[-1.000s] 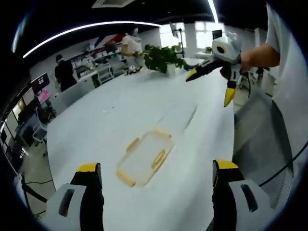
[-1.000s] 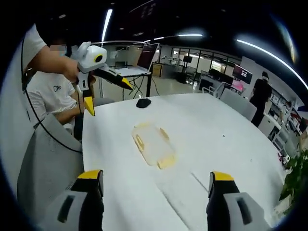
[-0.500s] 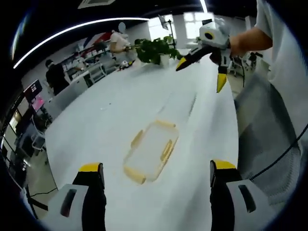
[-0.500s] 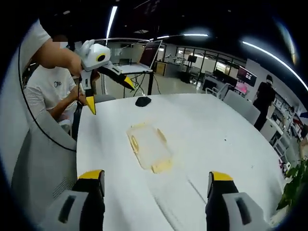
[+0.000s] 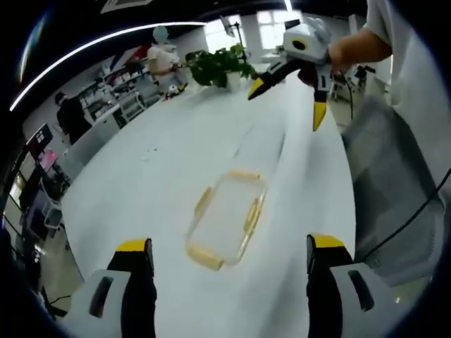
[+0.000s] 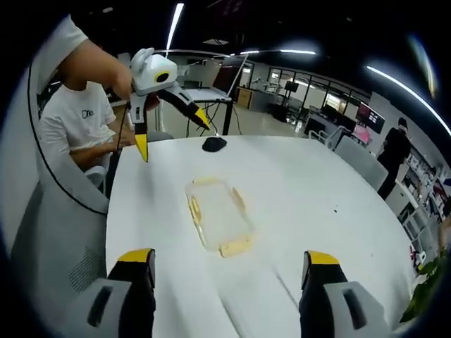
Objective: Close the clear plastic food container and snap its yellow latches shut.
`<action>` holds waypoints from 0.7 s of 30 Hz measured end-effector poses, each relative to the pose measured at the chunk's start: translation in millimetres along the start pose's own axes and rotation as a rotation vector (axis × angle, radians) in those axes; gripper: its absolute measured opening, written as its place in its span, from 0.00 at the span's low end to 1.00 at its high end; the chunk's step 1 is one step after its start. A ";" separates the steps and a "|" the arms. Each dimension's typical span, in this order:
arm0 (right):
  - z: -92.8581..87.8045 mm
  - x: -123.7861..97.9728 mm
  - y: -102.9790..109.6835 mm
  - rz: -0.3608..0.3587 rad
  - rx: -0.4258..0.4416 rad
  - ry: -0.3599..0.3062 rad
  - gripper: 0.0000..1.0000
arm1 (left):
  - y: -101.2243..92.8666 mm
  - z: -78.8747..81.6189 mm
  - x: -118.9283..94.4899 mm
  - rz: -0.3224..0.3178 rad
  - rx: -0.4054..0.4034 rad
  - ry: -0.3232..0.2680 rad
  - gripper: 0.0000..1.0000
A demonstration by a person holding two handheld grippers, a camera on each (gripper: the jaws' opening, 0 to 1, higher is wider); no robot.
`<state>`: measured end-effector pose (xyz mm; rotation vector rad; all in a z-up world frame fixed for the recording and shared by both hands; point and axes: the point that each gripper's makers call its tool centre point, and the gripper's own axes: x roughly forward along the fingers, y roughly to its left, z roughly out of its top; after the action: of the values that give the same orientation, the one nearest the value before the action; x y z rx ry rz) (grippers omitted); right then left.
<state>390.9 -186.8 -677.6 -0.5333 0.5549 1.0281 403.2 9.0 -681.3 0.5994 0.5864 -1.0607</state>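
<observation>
A clear plastic food container (image 5: 227, 217) with yellow latches (image 5: 253, 215) lies flat on the white table (image 5: 155, 183), lid on. My left gripper (image 5: 229, 257) is open, its yellow-tipped jaws wide apart on the near side of the container, above the table. The right gripper (image 5: 292, 88) hangs open in the air beyond the container, held by a hand. In the right gripper view the same container (image 6: 217, 216) lies ahead of my open right gripper (image 6: 225, 264), and the left gripper (image 6: 169, 105) floats open above the table's far left edge.
A black computer mouse (image 6: 214, 144) sits beyond the container, with a laptop (image 6: 211, 91) behind it. A potted plant (image 5: 218, 67) stands at the table's far end. A seated person in white (image 6: 84, 127) is beside the table. A grey mesh chair (image 5: 394, 190) stands close.
Both views have drifted closer over the container, which now sits more centred between the jaws. The container itself has not moved. Both grippers stay open.
</observation>
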 end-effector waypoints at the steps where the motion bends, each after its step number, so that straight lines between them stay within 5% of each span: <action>1: 0.3 0.8 -0.8 0.002 0.001 0.001 0.85 | 0.8 -0.6 0.4 -0.002 0.000 0.002 0.86; 21: -4.9 32.8 -10.5 0.082 -0.111 0.049 0.79 | 20.9 -18.6 18.3 -0.048 0.047 0.043 0.86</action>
<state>412.8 -173.4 -701.0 -0.6395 0.5689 1.1313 426.3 18.4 -703.6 0.6533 0.6169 -1.1113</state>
